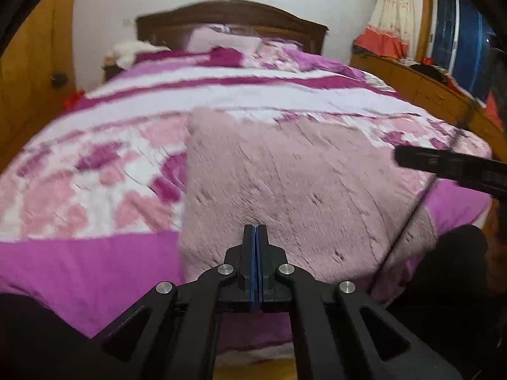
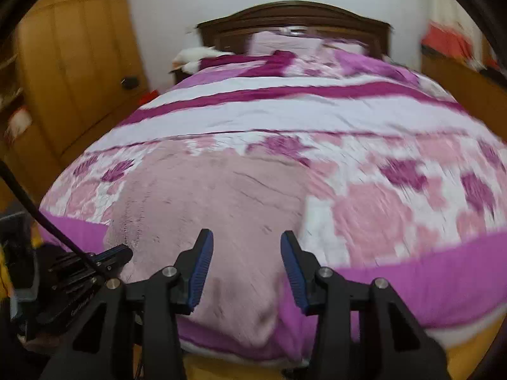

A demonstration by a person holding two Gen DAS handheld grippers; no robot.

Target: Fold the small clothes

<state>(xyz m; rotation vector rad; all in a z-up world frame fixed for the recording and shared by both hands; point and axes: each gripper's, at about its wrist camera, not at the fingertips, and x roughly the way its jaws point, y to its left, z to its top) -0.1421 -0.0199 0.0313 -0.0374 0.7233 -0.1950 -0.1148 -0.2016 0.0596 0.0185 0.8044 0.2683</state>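
A fluffy dusty-pink garment (image 1: 294, 183) lies spread flat near the foot of the bed; it also shows in the right wrist view (image 2: 221, 209). My left gripper (image 1: 256, 231) is shut with nothing between its blue pads, hovering over the garment's near edge. My right gripper (image 2: 245, 240) is open and empty above the garment's near edge. The right gripper's finger shows at the right of the left wrist view (image 1: 450, 164). The left gripper shows at the lower left of the right wrist view (image 2: 111, 255).
The bed has a pink, white and purple quilt (image 2: 364, 120), pillows (image 1: 221, 39) and a dark wooden headboard (image 1: 231, 15). A wooden wardrobe (image 2: 73, 63) stands left. A wooden dresser (image 1: 421, 85) with clutter and a curtain (image 1: 393, 9) stand right. A black cable (image 2: 47, 224) crosses the lower left.
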